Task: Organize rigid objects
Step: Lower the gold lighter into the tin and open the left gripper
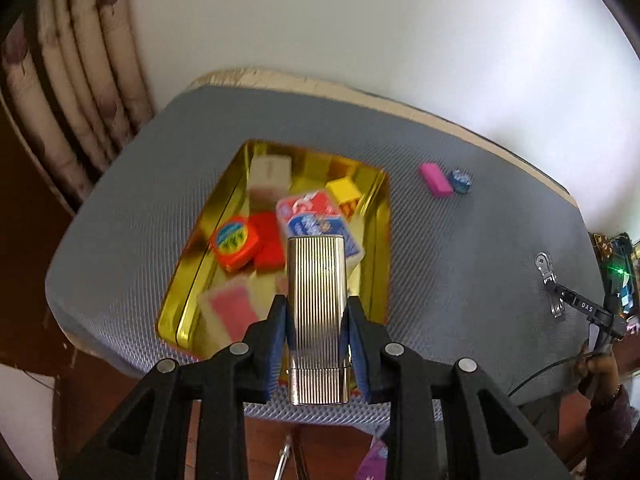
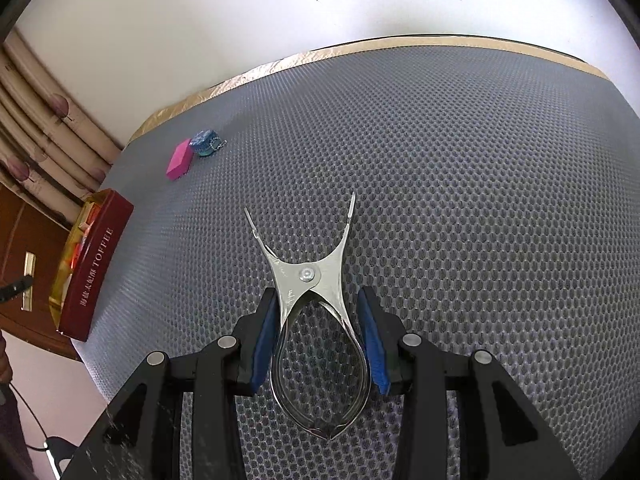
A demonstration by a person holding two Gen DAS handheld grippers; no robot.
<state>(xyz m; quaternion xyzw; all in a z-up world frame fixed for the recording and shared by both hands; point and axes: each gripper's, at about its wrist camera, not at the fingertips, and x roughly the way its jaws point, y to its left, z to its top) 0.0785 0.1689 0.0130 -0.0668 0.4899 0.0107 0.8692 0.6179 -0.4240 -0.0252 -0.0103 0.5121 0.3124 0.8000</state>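
My left gripper (image 1: pixel 317 312) is shut on a ribbed silver lighter (image 1: pixel 317 304) and holds it above the near end of an open gold tin (image 1: pixel 182 300). The tin holds a red and blue card pack (image 1: pixel 316 216), an orange tape measure (image 1: pixel 234 242), a yellow block (image 1: pixel 344 192) and other small blocks. My right gripper (image 2: pixel 319 320) stands around a silver metal clamp (image 2: pixel 310 280) lying on the grey mat; the left pad touches it, a gap shows at the right pad. The clamp also shows in the left wrist view (image 1: pixel 550 280).
A pink eraser (image 1: pixel 435 179) and a small blue charm (image 1: pixel 460 181) lie together on the grey mat (image 2: pixel 460 160) near the far edge; they also show in the right wrist view, eraser (image 2: pixel 179 164), charm (image 2: pixel 205 142). The tin's red side reads TOFFEE (image 2: pixel 96 268). A curtain hangs at the left.
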